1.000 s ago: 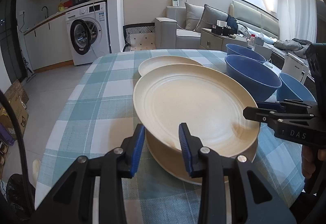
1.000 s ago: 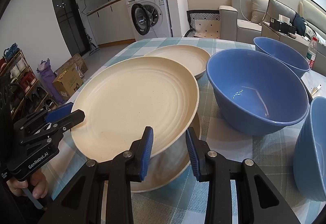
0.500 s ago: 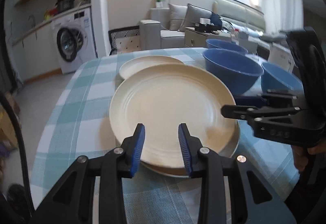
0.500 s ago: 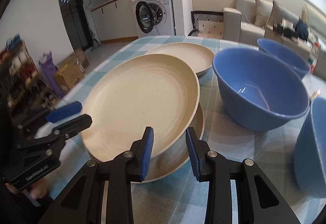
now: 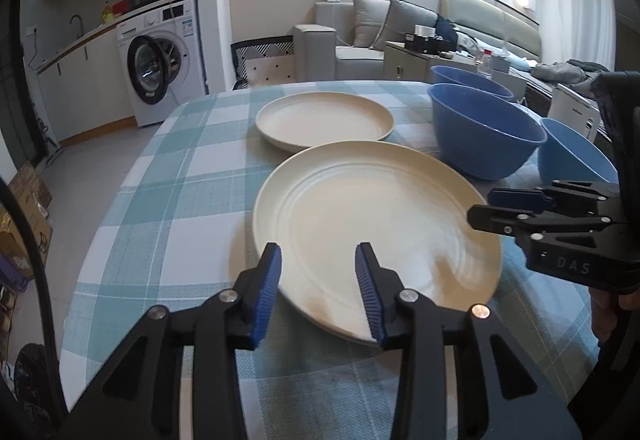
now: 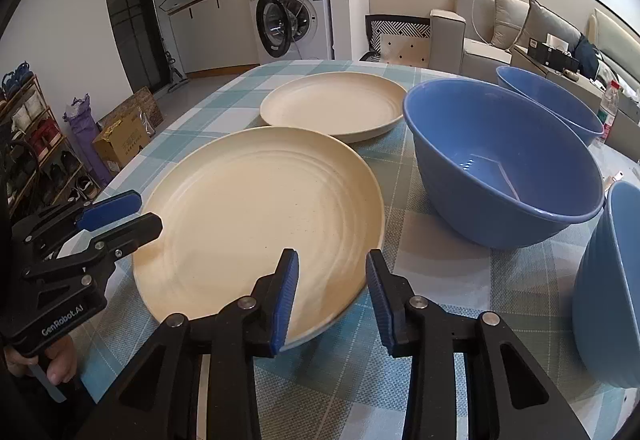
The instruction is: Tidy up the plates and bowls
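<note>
1. Now the near cream plate [image 5: 372, 224] lies flat on top of a second cream plate, of which only a thin rim shows beneath its front edge; a second ago it was tilted, raised off that lower plate, which showed wide beneath it.
2. Both sit on the checked tablecloth [image 5: 172, 199], with the far cream plate [image 5: 324, 119] just behind them, apart and unmoved.
3. Left gripper [image 5: 318, 290]: jaws spread, its blue pads to either side of the near plate's front rim, gripping nothing; the gap is much as it was before.
4. Right gripper [image 6: 332, 294]: likewise spread and holding nothing, at the plate's rim on the bowl side.
5. Three blue bowls stay where they were: the large bowl [image 6: 504, 159] just right of the stacked plates, another bowl [image 6: 552, 99] behind it, and a third bowl [image 6: 608, 288] at the right edge.
</note>
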Demonstrator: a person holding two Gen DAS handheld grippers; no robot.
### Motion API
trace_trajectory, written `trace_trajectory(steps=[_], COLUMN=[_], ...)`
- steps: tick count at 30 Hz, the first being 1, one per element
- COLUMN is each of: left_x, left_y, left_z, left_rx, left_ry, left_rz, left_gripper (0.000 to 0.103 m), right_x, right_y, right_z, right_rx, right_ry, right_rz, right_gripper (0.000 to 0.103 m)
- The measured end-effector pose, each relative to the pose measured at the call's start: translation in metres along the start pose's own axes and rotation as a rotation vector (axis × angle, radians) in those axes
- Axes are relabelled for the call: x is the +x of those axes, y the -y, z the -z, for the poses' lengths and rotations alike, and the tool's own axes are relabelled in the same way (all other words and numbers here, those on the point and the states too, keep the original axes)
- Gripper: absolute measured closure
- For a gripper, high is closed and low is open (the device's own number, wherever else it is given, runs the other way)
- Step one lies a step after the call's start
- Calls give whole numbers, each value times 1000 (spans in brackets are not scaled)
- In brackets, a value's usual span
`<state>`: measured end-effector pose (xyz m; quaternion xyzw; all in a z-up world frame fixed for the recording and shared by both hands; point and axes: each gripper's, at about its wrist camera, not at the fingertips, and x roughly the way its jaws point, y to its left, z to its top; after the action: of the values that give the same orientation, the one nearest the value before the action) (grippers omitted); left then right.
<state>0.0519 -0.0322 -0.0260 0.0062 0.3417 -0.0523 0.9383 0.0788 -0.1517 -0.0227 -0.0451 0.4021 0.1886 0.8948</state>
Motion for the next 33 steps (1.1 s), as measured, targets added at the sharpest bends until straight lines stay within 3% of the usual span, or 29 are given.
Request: trace_trajectory(steps=[3, 5, 8, 10, 12, 15, 17, 22, 33], left_x=[3, 5, 8, 10, 11, 11, 8, 3, -2], left_y=[-5, -6, -8, -10, -14, -19, -23, -31, -45], left_z=[0, 0, 1, 0, -2, -6, -8, -20, -54], left_rx=[-15, -17, -19, -33, -50, -61, -71, -94, -123], left_ry=[-7, -11, -21, -36, -44, -43, -26, 4, 54], left_rz=[-6, -16, -22, -12, -5, -14, -21, -23, -31], left_gripper=[61, 47, 44, 44, 42, 30, 19, 5, 0], right_x=[0, 1, 1, -1, -5, -14, -18, -29, -48], right_y=[2, 3, 4, 2, 4, 4, 2, -1, 0], right_z=[1, 2, 2, 1, -1, -7, -11, -24, -57], right_rx=[3, 3, 9, 16, 27, 32, 29, 8, -14], right_ry=[-1, -7, -15, -12, -1, 29, 41, 69, 133], right_rz=[-1, -7, -21, -26, -40, -61, -61, -64, -86], right_gripper=[61, 57, 53, 46, 29, 20, 17, 7, 1])
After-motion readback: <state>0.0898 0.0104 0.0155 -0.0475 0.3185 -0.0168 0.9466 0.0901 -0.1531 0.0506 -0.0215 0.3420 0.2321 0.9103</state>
